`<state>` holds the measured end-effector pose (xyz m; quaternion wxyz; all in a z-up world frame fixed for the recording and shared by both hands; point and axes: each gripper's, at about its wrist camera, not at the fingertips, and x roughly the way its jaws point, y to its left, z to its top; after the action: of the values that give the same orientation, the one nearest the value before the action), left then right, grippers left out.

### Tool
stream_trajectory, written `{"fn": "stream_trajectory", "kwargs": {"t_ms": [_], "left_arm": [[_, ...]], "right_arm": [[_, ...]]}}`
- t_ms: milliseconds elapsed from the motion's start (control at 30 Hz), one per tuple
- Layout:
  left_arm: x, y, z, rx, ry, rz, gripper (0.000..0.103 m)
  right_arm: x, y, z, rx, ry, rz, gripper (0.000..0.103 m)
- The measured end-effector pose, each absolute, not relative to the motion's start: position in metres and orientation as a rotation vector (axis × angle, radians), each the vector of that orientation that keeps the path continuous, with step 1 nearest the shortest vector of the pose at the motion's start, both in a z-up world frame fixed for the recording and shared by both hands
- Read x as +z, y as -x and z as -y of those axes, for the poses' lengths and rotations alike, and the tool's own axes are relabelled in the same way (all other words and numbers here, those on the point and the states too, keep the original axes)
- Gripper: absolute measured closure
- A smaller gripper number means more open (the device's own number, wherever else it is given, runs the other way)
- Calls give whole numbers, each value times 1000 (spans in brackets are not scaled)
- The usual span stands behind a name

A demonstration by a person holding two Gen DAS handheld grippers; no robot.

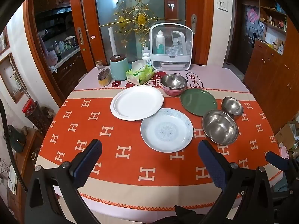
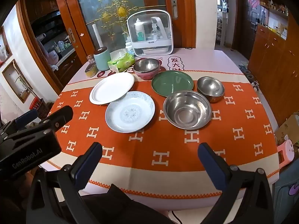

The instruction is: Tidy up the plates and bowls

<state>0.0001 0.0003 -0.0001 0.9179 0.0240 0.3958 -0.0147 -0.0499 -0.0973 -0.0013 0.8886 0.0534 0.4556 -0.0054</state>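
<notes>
On the orange cloth lie a white plate (image 1: 137,102) (image 2: 112,88), a pale blue patterned plate (image 1: 166,130) (image 2: 130,111) overlapped by its edge, and a green plate (image 1: 198,101) (image 2: 172,83). A large steel bowl (image 1: 220,127) (image 2: 187,110) and a small steel bowl (image 1: 232,106) (image 2: 210,88) stand to the right. Behind, a steel bowl (image 1: 173,81) (image 2: 146,65) sits nested in a pink bowl (image 1: 172,91) (image 2: 147,75). My left gripper (image 1: 149,148) and right gripper (image 2: 149,149) hover open over the table's near edge, nothing between their fingers.
At the back stand a white dish cabinet (image 1: 171,46) (image 2: 149,32), a teal jar (image 1: 119,67), a green tissue pack (image 1: 140,73) and a small tin (image 1: 104,77). Wooden cupboards (image 2: 276,52) line the right wall. The left gripper's body (image 2: 31,140) shows low left in the right wrist view.
</notes>
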Motion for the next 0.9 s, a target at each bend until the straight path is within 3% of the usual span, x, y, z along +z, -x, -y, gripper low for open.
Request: {"fn": "stream_trajectory", "kwargs": {"t_ms": [900], "left_arm": [[0,0,-1,-28,-49,-819,1]], "right_arm": [[-1,49,101,-11,-114,-949,0]]}}
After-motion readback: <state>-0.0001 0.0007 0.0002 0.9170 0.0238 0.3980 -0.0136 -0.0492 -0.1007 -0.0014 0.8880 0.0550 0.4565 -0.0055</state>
